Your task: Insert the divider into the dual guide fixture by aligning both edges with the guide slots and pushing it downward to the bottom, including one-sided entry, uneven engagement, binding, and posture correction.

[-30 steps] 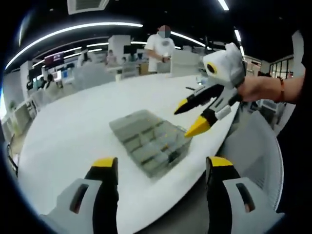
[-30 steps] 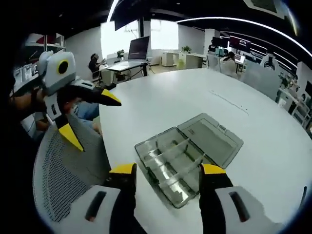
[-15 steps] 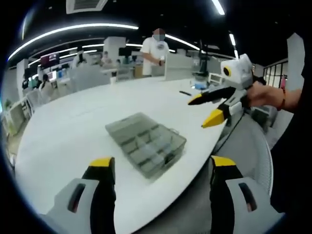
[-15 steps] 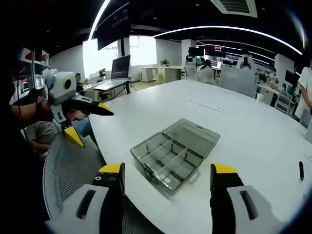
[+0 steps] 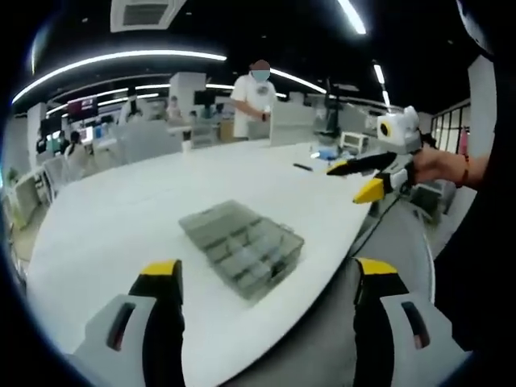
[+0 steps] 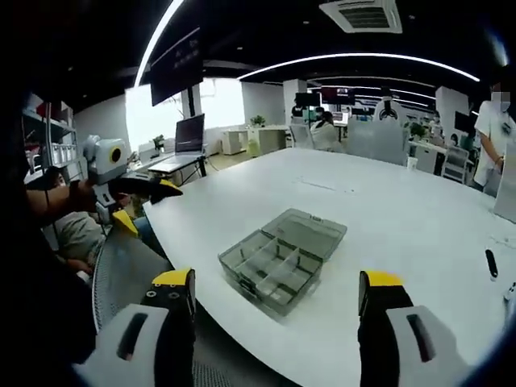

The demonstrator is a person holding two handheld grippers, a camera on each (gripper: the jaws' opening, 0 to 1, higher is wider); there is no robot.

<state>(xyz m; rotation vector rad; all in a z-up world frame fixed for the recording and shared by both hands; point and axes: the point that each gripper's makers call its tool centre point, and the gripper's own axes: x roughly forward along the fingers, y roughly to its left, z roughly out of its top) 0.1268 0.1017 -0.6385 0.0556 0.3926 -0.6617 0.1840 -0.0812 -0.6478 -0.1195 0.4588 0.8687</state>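
Two grippers: left gripper [image 5: 266, 278] and right gripper [image 6: 278, 290] both spread wide, gripping nothing.
Box [image 6: 280, 258]: lid open, near table [image 6: 387, 218] edge.

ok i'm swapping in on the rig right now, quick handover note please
Left gripper: open, empty, held off the near edge of the white table.
Right gripper: open, empty, also off the table edge; in the left gripper view it is raised at the right.
Compartment box: lies on the table near the edge, lid open and laid flat, dividers standing inside. Neither gripper touches it.
A small dark object lies further along the table.
Done: I cannot tell whether the divider is fully seated; too small to read.
Left: check the divider's seating, and if it is skewed or high, square it in both slots and press it to the bottom.
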